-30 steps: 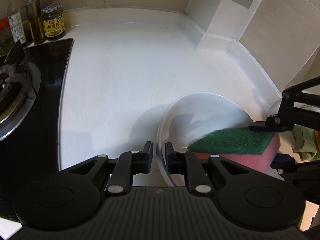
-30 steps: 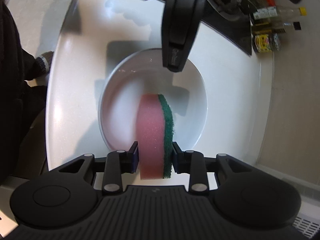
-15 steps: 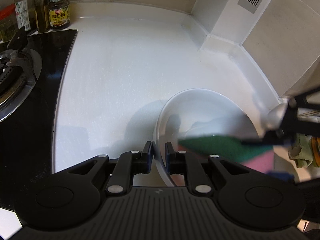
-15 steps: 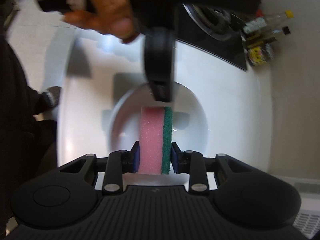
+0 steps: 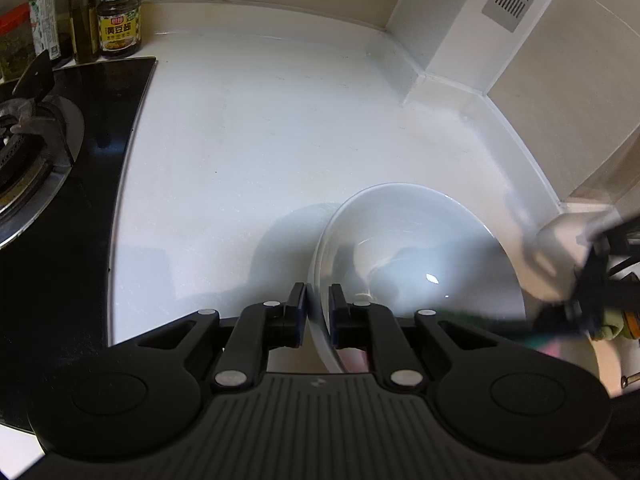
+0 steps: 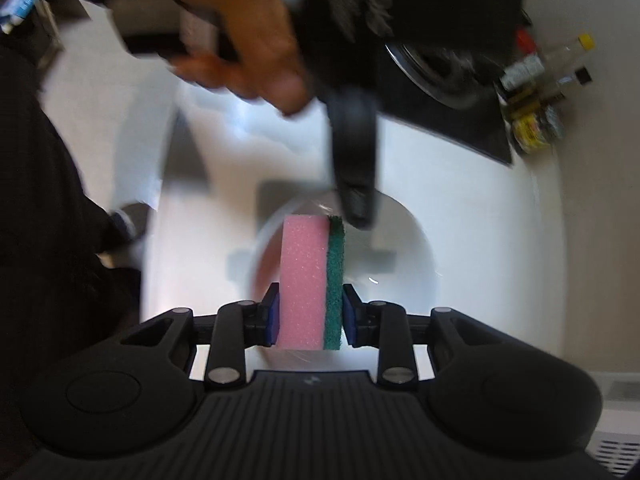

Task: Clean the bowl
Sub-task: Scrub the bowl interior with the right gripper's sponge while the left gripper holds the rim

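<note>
On the counter (image 5: 248, 152), right tongs (image 6: 307, 312) blur, sponge (image 6: 310, 280) over bowl (image 5: 404, 240).

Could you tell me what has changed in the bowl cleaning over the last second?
The right tongs drew the sponge back from deep in the bowl toward its near rim, so the left view now shows only a blurred edge of it low on the right. The left tongs stay clamped on the bowl's rim, the right tongs stay shut on the sponge, and the bowl remains on the counter.

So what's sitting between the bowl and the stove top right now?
Nothing: in the left wrist view, only bare white counter lies between the bowl and the black stove top.
</note>
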Available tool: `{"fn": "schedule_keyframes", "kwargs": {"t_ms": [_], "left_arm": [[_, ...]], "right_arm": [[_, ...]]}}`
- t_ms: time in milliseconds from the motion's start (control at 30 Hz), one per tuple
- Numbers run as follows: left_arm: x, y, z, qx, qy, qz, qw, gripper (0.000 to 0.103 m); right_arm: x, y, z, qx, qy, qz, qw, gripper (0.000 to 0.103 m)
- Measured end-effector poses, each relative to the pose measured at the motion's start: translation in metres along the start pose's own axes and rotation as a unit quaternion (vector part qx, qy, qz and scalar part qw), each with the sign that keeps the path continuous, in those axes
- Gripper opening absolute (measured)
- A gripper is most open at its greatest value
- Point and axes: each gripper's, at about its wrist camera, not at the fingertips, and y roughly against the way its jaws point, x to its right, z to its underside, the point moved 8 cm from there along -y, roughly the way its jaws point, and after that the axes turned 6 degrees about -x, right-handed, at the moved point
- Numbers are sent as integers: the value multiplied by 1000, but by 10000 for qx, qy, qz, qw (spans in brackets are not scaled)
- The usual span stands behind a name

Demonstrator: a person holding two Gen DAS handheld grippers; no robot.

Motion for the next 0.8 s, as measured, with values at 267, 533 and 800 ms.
{"fn": "schedule_keyframes", "kwargs": {"t_ms": [267, 533, 800], "left_arm": [[1, 1, 2, -1, -21, -65, 10000, 10], [2, 2, 0, -18, -106, -149, 9998, 10], [5, 2, 0, -10, -154, -219, 9996, 10]], "right_arm": [[9, -8, 4, 26, -179, 456, 9988, 26], [-11, 13, -9, 681, -453, -218, 9964, 26], [11, -2, 24, 16, -335, 237, 9992, 26]]}}
